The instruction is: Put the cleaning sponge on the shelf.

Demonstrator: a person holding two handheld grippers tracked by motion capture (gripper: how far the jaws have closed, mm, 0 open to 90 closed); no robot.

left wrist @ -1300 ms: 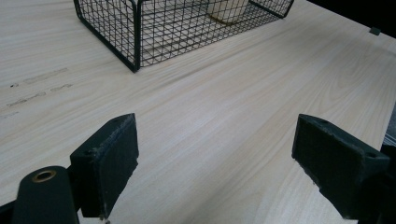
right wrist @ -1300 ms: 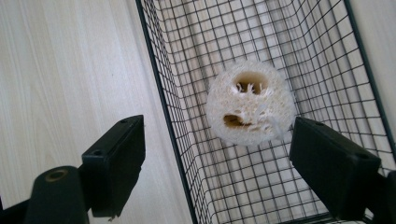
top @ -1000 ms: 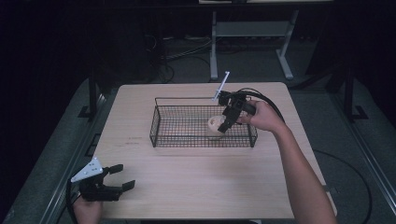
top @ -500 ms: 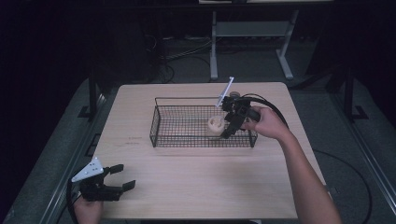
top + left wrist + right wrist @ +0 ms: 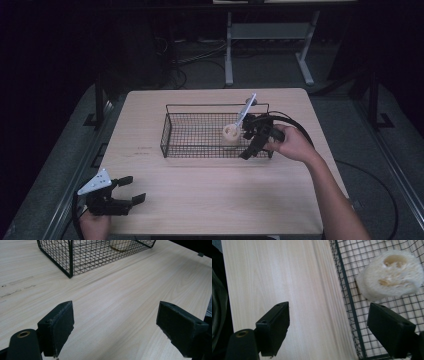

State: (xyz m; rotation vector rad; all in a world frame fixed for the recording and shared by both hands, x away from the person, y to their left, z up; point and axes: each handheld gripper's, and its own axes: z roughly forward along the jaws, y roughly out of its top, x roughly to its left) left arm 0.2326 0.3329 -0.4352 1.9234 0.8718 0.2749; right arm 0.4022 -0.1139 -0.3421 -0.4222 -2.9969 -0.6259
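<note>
We have let go of the loofah sponge (image 5: 390, 277): it now rests inside the wire basket (image 5: 172, 131), our right hand-held gripper (image 5: 254, 142) spread apart and withdrawing; left hand-held gripper (image 5: 129, 192) idles agape.

table (image 5: 210, 200): pale wood, square, lit from above | floor (image 5: 350, 115): dark grey, dim | far: white metal stand (image 5: 270, 35) with two legs and a crossbar | far left: tangled cables (image 5: 190, 52) on floor (hard to trace in the gloom) | left and right: dark rails (image 5: 65, 195) beside table | surroundings: near black
</note>
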